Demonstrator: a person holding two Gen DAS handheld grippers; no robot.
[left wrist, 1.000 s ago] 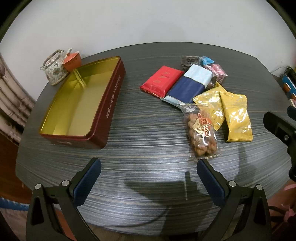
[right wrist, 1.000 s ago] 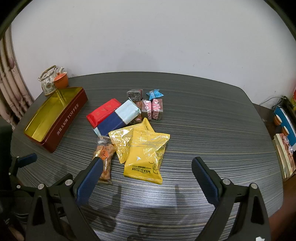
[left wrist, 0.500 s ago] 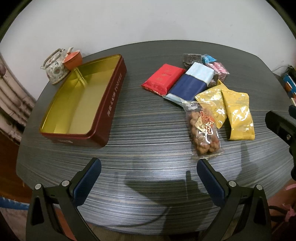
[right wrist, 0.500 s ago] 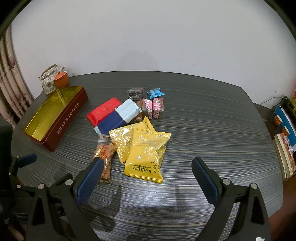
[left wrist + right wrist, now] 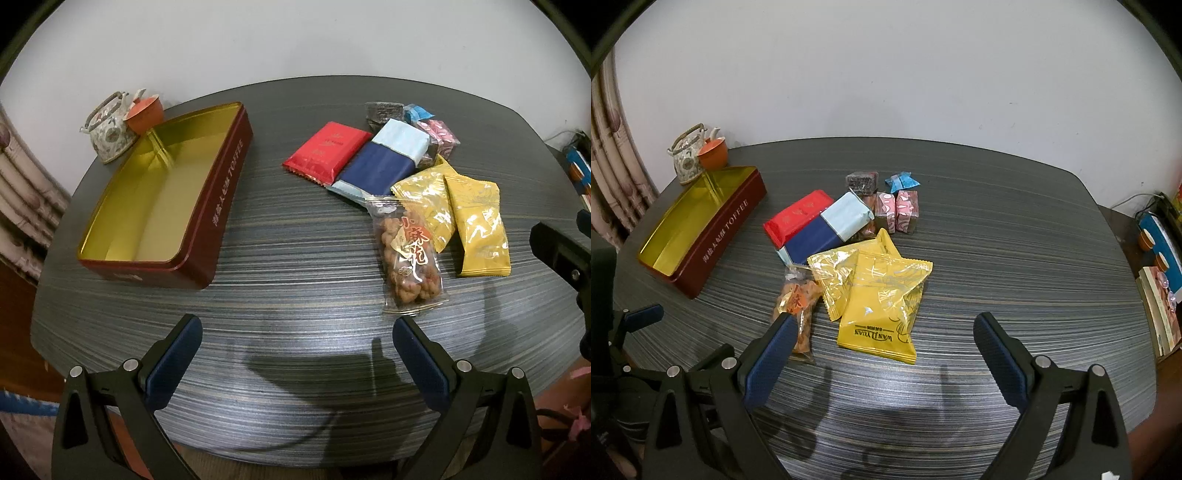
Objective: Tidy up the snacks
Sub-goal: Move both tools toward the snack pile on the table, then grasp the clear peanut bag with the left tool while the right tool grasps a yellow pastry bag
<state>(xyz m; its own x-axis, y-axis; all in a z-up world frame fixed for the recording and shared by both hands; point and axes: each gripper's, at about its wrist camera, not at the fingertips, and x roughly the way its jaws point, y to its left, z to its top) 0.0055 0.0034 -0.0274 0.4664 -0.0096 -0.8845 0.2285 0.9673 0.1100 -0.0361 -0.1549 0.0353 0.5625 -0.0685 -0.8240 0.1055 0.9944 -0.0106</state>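
An empty red toffee tin (image 5: pixel 162 192) (image 5: pixel 701 229) with a gold inside lies on the left of the dark striped table (image 5: pixel 295 295). A pile of snacks lies to its right: a red packet (image 5: pixel 327 153) (image 5: pixel 798 216), a navy and light-blue packet (image 5: pixel 384 162) (image 5: pixel 831 225), two yellow packets (image 5: pixel 476 225) (image 5: pixel 882 302), a clear bag of fried twists (image 5: pixel 408 254) (image 5: pixel 798 310) and small wrapped sweets (image 5: pixel 439 134) (image 5: pixel 897 210). My left gripper (image 5: pixel 297 354) is open and empty over the table's near edge. My right gripper (image 5: pixel 882 354) is open and empty just short of the yellow packets.
A patterned teapot (image 5: pixel 110 133) (image 5: pixel 685 157) and an orange cup (image 5: pixel 146 114) (image 5: pixel 713 155) stand behind the tin at the table's back left corner. A curtain (image 5: pixel 613 173) hangs at the left. Books and cups (image 5: pixel 1160 266) sit on a low surface past the right edge.
Both views have shifted slightly: the left gripper has drifted a little toward the snacks and tin. Both grippers stay open and nothing on the table has moved.
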